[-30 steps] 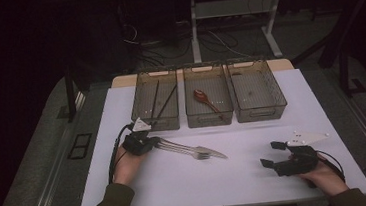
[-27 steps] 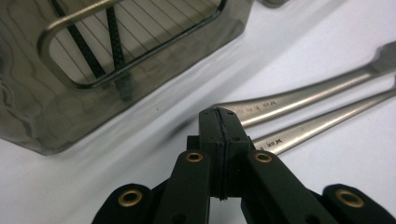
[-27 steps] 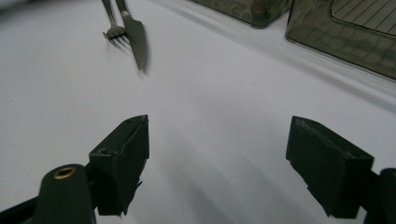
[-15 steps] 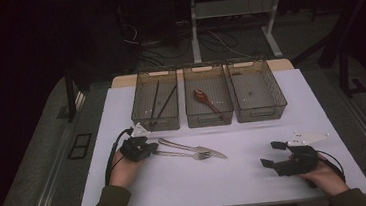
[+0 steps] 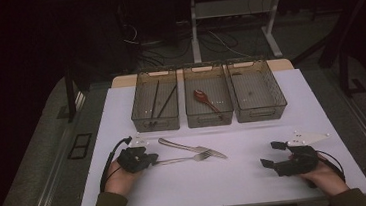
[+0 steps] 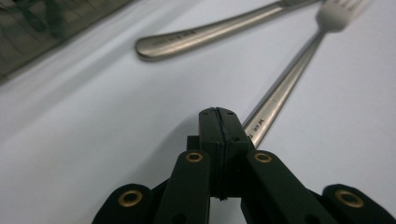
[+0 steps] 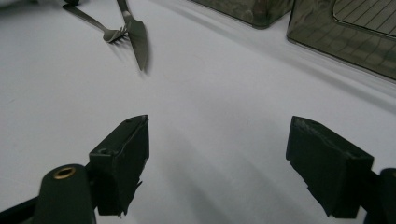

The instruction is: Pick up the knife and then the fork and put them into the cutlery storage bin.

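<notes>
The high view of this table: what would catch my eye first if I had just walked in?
Probably the three clear bins lined up at the far side of the white table: the left holds dark chopsticks, the middle a red spoon. Nearer, a fork and a knife lie crossed, with the left gripper shut at the fork's handle end, while the right gripper rests open at the near right.
</notes>
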The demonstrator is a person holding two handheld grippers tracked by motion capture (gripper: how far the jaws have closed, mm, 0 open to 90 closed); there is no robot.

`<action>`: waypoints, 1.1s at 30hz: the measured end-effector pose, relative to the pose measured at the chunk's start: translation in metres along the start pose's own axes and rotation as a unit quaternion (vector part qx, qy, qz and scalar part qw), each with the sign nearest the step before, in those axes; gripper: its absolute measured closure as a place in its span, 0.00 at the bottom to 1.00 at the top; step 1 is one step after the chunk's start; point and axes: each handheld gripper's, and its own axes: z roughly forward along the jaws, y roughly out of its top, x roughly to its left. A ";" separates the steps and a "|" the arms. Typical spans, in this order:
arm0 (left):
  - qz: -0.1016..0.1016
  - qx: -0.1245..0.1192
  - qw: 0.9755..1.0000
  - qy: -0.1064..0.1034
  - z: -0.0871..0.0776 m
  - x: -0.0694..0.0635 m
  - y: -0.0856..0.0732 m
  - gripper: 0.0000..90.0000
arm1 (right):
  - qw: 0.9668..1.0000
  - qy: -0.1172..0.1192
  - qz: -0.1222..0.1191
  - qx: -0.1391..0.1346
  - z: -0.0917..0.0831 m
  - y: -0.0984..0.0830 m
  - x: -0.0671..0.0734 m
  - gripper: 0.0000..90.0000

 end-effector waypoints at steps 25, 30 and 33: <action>0.022 -0.056 0.996 -0.062 -0.008 -0.038 0.006 0.88 | 1.000 0.002 -0.003 0.002 0.002 0.000 0.001 0.23; 0.043 -0.056 0.995 -0.073 0.009 -0.047 0.024 0.82 | 1.000 0.003 -0.003 0.002 0.002 0.000 0.001 0.23; 0.053 -0.051 0.994 -0.077 0.021 -0.052 0.031 0.82 | 1.000 0.002 -0.001 0.003 0.002 0.000 0.001 0.23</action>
